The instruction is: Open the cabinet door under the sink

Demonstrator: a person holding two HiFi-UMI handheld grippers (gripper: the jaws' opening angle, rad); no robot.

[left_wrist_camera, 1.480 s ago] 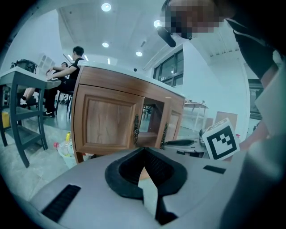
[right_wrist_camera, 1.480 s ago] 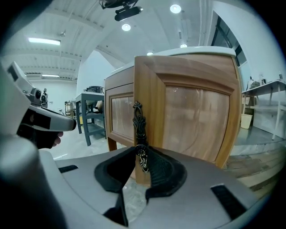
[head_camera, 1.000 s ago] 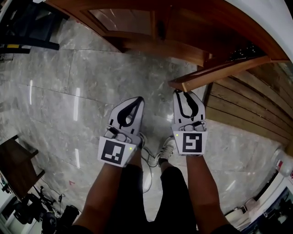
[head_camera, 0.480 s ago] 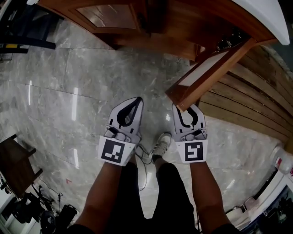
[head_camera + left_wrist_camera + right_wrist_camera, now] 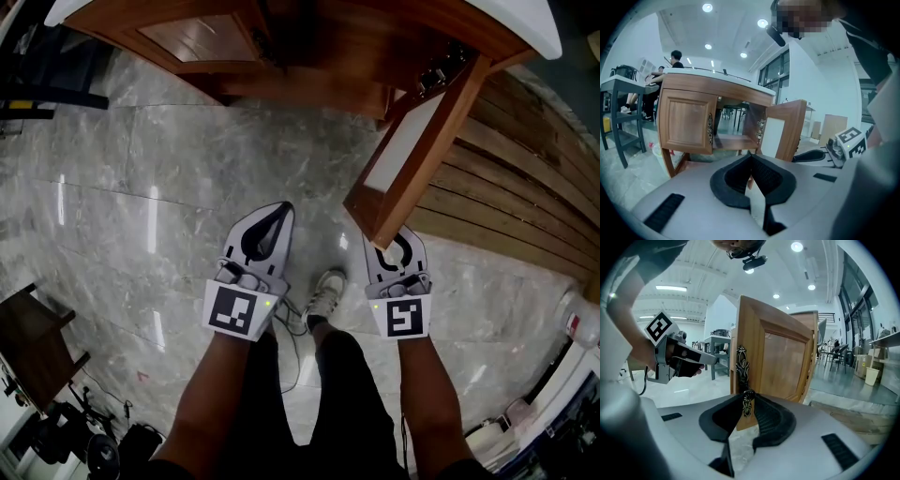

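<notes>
The wooden sink cabinet (image 5: 309,47) stands at the top of the head view under a white countertop (image 5: 525,23). Its right door (image 5: 412,150) is swung out towards me, and its left door (image 5: 197,37) is closed. My right gripper (image 5: 389,248) sits at the open door's lower corner. In the right gripper view my right gripper (image 5: 748,399) is shut on the lower end of the ornate metal door handle (image 5: 742,364). My left gripper (image 5: 279,211) hovers over the marble floor, shut and empty. The left gripper view shows the open compartment (image 5: 736,133) beyond my left gripper (image 5: 751,158).
Wooden slat flooring (image 5: 506,206) runs along the right. A dark side table (image 5: 33,337) and cables lie at the lower left. My shoe (image 5: 323,295) stands between the grippers. A grey table (image 5: 623,93) and people (image 5: 675,58) are beyond the cabinet.
The right door has swung farther open, its free edge following my right gripper back towards me. The cabinet has slid up the head view. My left gripper kept its place in the view.
</notes>
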